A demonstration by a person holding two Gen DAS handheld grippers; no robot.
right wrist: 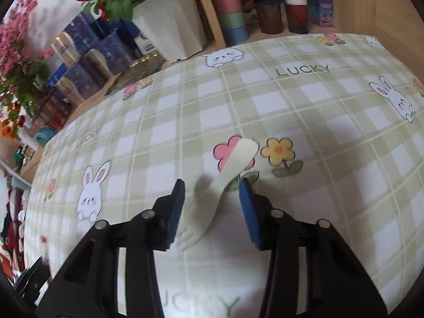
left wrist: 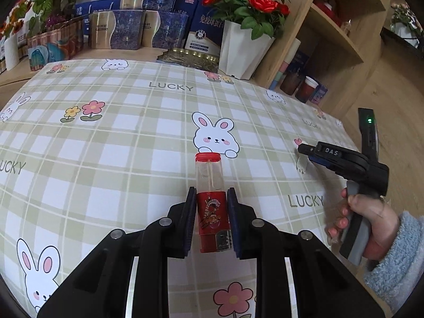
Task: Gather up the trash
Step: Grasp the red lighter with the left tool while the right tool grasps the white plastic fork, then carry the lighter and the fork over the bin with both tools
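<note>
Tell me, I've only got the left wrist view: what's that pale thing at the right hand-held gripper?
Observer: A pale plastic fork, lying on the tablecloth between the fingers of the right hand-held gripper.
Operator: Which way does it point?
Observer: Tines toward the camera; the handle end rests over a pink flower print.
Operator: Gripped yet?
Observer: Doesn't look so. The jaws stand apart, with the fork slanting across the gap.

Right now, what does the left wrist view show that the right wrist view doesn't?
Left wrist only: the left gripper shut on a red lighter, and the hand holding the right gripper. Right wrist only: a pale fork lying between the right gripper's open fingers. Both: the checked tablecloth and white flowerpot.
</note>
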